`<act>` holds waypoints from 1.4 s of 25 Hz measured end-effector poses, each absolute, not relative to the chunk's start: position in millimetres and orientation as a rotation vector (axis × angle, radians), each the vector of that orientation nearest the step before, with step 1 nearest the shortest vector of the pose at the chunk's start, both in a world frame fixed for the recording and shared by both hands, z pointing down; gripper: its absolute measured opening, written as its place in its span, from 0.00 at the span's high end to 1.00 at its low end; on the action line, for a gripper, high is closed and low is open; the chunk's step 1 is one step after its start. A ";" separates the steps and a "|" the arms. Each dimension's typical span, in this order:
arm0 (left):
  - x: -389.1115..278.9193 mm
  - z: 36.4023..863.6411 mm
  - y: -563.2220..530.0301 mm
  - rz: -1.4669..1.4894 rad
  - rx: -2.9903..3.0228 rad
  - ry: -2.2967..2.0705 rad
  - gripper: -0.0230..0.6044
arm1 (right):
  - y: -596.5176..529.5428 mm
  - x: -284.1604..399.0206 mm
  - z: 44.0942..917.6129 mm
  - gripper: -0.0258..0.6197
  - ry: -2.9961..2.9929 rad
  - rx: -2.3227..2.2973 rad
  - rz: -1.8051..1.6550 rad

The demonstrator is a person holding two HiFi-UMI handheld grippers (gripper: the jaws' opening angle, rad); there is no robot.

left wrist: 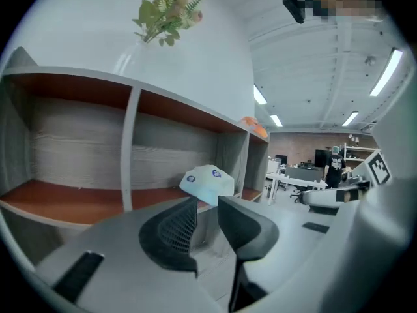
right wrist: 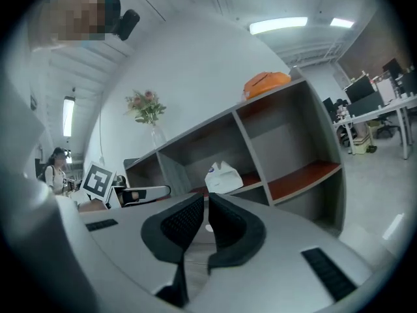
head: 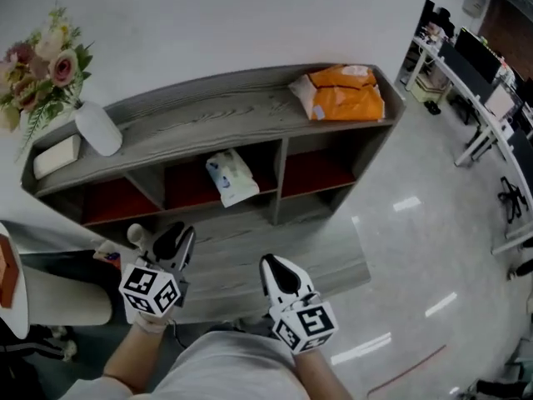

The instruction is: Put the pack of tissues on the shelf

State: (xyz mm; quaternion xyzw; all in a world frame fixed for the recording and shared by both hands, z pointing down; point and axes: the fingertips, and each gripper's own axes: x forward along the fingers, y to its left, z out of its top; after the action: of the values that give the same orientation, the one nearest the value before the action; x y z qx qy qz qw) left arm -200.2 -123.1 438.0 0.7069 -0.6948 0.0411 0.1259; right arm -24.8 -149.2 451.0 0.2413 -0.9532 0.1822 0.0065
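The pack of tissues (head: pixel 231 178) sits in the middle compartment of the shelf (head: pixel 208 107), on the red board, tilted, with its front end poking out past the edge. It lies dead ahead at twelve o'clock from both tools, and neither is touching it.

The left gripper (head: pixel 181 242) is released: its jaws stand clearly apart with nothing between them, and in its own view the tissues show beyond the tips, well clear.

The right gripper (head: pixel 275 267) sits just beside it at three o'clock. Its jaws are drawn nearly together with only a sliver between the tips, clenched on nothing.

Up on the shelf top, an orange bag (head: pixel 346 92) lies at one o'clock. Out at ten o'clock a white vase (head: pixel 98 128) with flowers (head: pixel 42 65) stands next to a pale box (head: pixel 57 156). The compartments either side of the tissues show only their red boards.
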 end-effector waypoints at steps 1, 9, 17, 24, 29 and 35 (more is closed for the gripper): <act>-204.7 440.0 -114.2 0.114 2.030 -2.041 0.79 | -146.5 -33.1 451.5 0.91 -2.986 0.711 0.571; -230.7 452.5 -42.6 0.029 1.810 -2.172 0.85 | -111.4 -93.2 458.5 0.91 -2.995 0.358 0.557; -232.1 465.2 2.3 -0.044 1.722 -2.204 0.91 | -85.1 -129.8 462.7 0.91 -2.980 0.146 0.533; -224.8 475.1 18.8 -0.071 1.689 -2.203 0.93 | -68.7 -142.4 465.4 0.91 -2.955 0.043 0.508; -216.2 481.9 20.0 -0.068 1.696 -2.182 0.93 | -61.7 -143.3 468.6 0.91 -2.940 0.014 0.498; -211.5 484.9 18.2 -0.064 1.713 -2.162 0.93 | -59.4 -141.5 472.0 0.91 -2.936 0.012 0.481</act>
State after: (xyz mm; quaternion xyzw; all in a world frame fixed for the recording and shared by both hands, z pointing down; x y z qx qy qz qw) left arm -211.5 18.2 484.9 0.6095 -0.7693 -0.0228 0.1903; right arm -141.5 -59.4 472.0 0.0039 -0.9834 0.1613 0.0831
